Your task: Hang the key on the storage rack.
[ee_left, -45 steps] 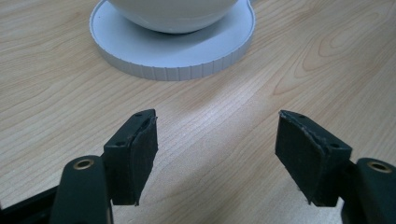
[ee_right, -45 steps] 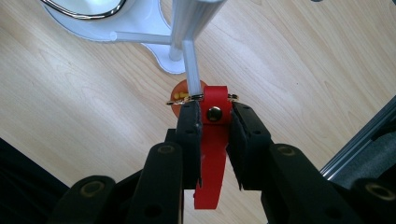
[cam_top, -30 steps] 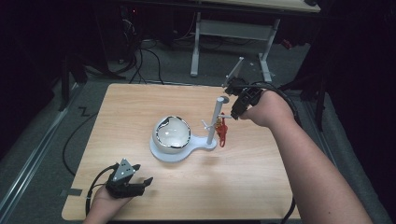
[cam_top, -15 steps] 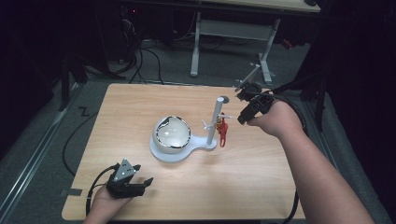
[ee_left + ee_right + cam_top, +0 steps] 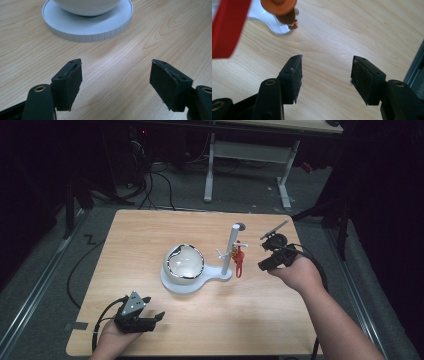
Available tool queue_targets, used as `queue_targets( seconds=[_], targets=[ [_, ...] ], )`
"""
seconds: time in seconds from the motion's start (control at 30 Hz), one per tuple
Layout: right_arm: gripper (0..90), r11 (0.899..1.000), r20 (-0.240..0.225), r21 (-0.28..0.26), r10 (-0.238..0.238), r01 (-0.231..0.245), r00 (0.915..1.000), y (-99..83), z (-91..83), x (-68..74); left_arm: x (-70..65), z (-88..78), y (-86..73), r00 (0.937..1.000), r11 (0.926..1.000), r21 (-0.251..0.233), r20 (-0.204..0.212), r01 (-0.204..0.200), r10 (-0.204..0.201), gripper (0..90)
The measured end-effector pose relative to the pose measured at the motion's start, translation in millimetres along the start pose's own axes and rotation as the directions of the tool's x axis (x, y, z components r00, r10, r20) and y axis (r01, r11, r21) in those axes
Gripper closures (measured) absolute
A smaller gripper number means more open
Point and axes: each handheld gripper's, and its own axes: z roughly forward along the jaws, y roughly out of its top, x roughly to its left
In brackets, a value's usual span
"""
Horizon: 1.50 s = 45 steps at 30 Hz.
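Looking down, we see a light wooden table [image 5: 150,235] on a grey floor [image 5: 40,270], with dark cables [image 5: 160,185] and a white desk frame [image 5: 210,165] behind it. Our right gripper [image 5: 265,257], whose jaws have just been opening with nothing between them, stands just beside the red tag [image 5: 239,257] hanging on the white stand [image 5: 231,245]. Our left gripper [image 5: 150,319] rests near the table's front edge, jaws wide and empty.
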Motion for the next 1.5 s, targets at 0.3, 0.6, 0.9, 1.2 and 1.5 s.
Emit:
queue_targets(
  seconds=[0.3,0.6,0.9,1.2,1.5],
  targets=[
    [43.4,0.997,-0.003,-0.072,0.026,-0.026,0.9997,-55.7,36.6,10.3,-1.4,2.6,-1.3,1.0,0.9998,0.016,-0.002,-0.007,0.007,25.8],
    [41.0,0.965,-0.002,-0.232,0.122,-0.119,0.9925,-113.0,71.5,28.6,-1.3,2.6,-0.7,1.0,0.9999,0.01,0.003,-0.001,0.001,25.6],
    [32.0,0.932,0.004,-0.338,0.138,-0.129,0.9904,-153.5,98.3,49.0,-1.9,2.5,0.4,0.9997,0.9998,-0.01,0.021,0.016,-0.016,25.6],
    [25.3,0.902,-0.024,-0.424,0.083,-0.086,0.9962,-148.4,97.7,51.2,-5.0,4.5,1.7,0.9998,0.9997,-0.013,-0.006,0.019,-0.019,24.4],
    [26.2,0.896,-0.031,-0.424,0.132,-0.132,0.9908,-154.1,97.6,41.6,-7.2,6.8,1.5,1.0,1.0,-0.008,0.006,0.005,-0.004,24.3]
  ],
)
